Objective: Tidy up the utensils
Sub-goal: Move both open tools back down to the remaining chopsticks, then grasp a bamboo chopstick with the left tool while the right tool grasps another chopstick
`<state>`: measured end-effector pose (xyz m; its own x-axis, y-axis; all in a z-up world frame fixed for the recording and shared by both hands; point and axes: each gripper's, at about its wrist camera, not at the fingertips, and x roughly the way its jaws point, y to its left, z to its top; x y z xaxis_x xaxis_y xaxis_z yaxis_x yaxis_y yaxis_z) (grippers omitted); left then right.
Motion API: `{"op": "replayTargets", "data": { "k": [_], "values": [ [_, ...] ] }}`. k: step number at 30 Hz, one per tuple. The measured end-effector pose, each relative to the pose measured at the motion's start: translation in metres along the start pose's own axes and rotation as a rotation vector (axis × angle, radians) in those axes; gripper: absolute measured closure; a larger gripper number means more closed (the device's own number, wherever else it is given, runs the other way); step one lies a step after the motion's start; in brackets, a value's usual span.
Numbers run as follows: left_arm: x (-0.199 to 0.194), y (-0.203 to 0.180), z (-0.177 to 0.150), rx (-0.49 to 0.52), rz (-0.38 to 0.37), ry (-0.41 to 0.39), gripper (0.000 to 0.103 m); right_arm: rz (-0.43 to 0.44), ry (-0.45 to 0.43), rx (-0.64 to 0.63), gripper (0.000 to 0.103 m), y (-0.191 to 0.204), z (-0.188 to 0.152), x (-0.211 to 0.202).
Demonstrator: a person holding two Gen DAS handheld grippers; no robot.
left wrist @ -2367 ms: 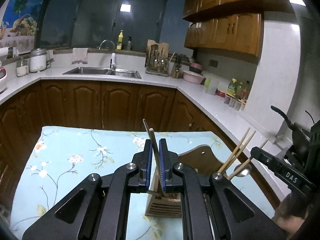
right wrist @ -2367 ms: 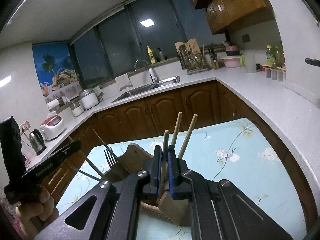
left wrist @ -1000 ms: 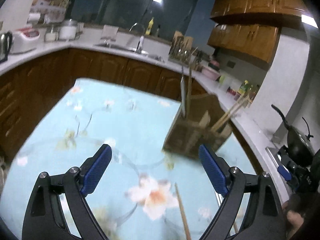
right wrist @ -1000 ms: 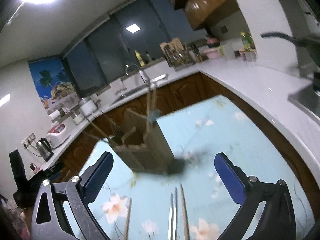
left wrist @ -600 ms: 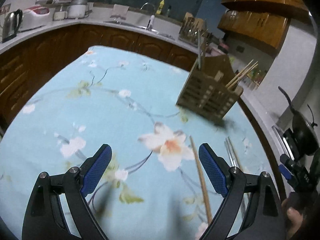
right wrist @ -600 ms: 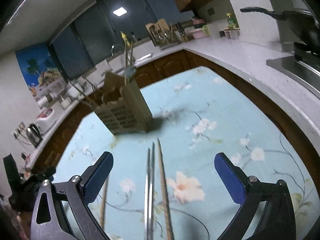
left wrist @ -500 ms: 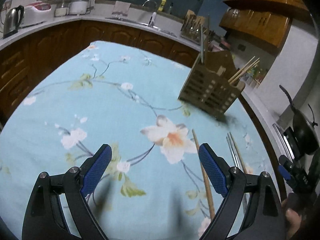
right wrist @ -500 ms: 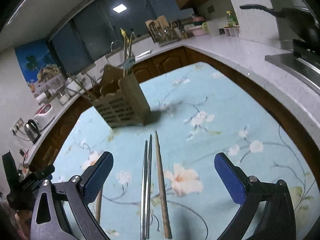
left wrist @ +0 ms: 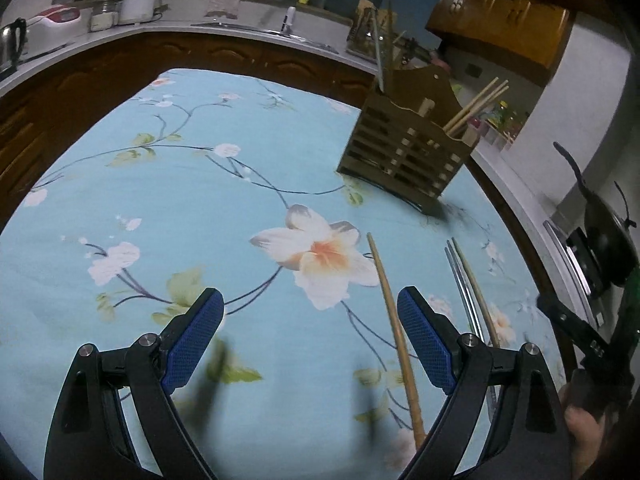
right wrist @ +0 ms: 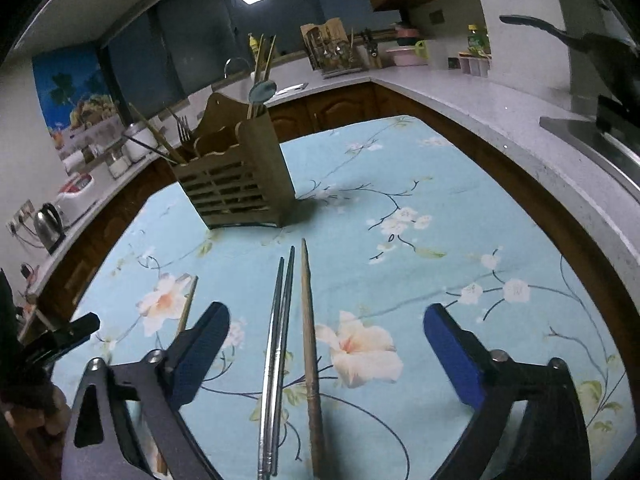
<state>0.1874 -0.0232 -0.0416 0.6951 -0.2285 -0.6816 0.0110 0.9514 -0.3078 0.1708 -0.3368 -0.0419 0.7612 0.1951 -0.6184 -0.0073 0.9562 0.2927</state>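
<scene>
The left tool [left wrist: 310,334] hangs over the flowered cloth of the desk [left wrist: 168,184] with its blue pads set wide apart and nothing gripped; a light wooden chopstick [left wrist: 394,328] lies on the cloth just inside its right-hand pad, not touched by either one. The right tool [right wrist: 326,344] is also wide, its jaws closing at this moment, and it has hold of nothing. Three sticks lie flat on the cloth in the gap between its pads, clear of both: a pair of metal chopsticks [right wrist: 278,344] side by side and touching, and just to their right a dark wooden chopstick [right wrist: 310,340], all pointing away from the camera. In the left wrist view the same metal pair [left wrist: 464,284] and the darker stick beside it sit to the right of the light chopstick.

Farther off, past the tips of the loose sticks, a slatted wooden utensil holder [right wrist: 236,176] stands upright on the cloth. It already carries a fork [right wrist: 183,126], a spoon [right wrist: 262,90] and several chopsticks leaning out of its compartments.

Beyond the desk run a pale kitchen counter [right wrist: 480,96] with a sink [left wrist: 256,30], a kettle [right wrist: 48,220] and dark windows.
</scene>
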Motion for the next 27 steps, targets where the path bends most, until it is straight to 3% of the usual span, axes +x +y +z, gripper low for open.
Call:
{"op": "replayTargets", "data": {
  "k": [6, 9, 20, 27],
  "values": [
    [0.016, -0.014, 0.007, 0.026, -0.010, 0.049, 0.013, 0.047, 0.065, -0.029, 0.038, 0.006, 0.008, 0.021],
    [0.025, -0.022, 0.011, 0.051, -0.012, 0.071, 0.019, 0.073, 0.104, -0.035, 0.049, 0.007, 0.013, 0.035],
    [0.074, -0.048, 0.023, 0.106, -0.004, 0.206, 0.048, 0.084, 0.195, -0.089, 0.059, 0.006, 0.028, 0.075],
    [0.094, -0.059, 0.027, 0.113, 0.001, 0.247, 0.055, 0.071, 0.238, -0.148, 0.072, 0.009, 0.037, 0.100]
  ]
}}
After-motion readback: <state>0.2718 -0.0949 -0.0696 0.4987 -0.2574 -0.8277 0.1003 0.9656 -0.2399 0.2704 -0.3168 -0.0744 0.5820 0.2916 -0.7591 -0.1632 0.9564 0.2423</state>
